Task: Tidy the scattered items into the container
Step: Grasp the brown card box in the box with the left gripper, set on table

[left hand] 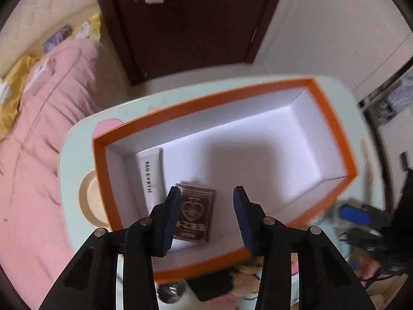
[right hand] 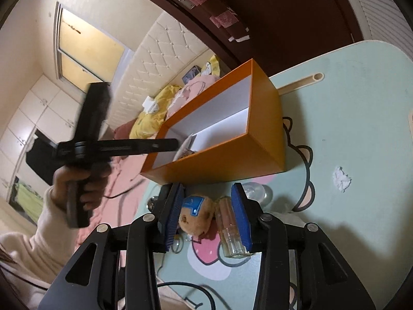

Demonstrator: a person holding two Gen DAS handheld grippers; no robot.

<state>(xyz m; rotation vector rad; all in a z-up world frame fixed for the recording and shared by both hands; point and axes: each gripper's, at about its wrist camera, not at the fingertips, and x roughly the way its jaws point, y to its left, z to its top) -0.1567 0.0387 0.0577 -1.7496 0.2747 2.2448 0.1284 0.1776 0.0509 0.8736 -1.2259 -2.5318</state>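
- Left wrist view: the left gripper (left hand: 206, 206) points down into an orange box (left hand: 333, 118) with white inner walls, standing on a pale green table (left hand: 69, 155).
- Its jaws stand apart and nothing is pressed between the blue pads (left hand: 169, 219).
- On the box floor, a dark brown playing-card pack (left hand: 197, 214) lies between the fingertips, close to the left pad and partly hidden behind it.
- A white "RED EARTH" carton (left hand: 151, 170) lies beyond the left fingertip, against the box's near-left wall.
- Right wrist view: the right gripper (right hand: 207, 211) hangs above the table (right hand: 361, 103), jaws apart.
- A brown plush toy (right hand: 197, 215) with a blue patch lies between the fingertips, nearer the left pad.
- A clear glass bottle (right hand: 229, 227) lies on its side just beside the right pad; contact cannot be confirmed.
- The orange box (right hand: 265, 129) stands beyond the fingertips.
- A crumpled white paper scrap (right hand: 342, 179) lies well to the right of the right finger.
- A person's hand (right hand: 77, 186) holds the left gripper's handle over the box's left end.
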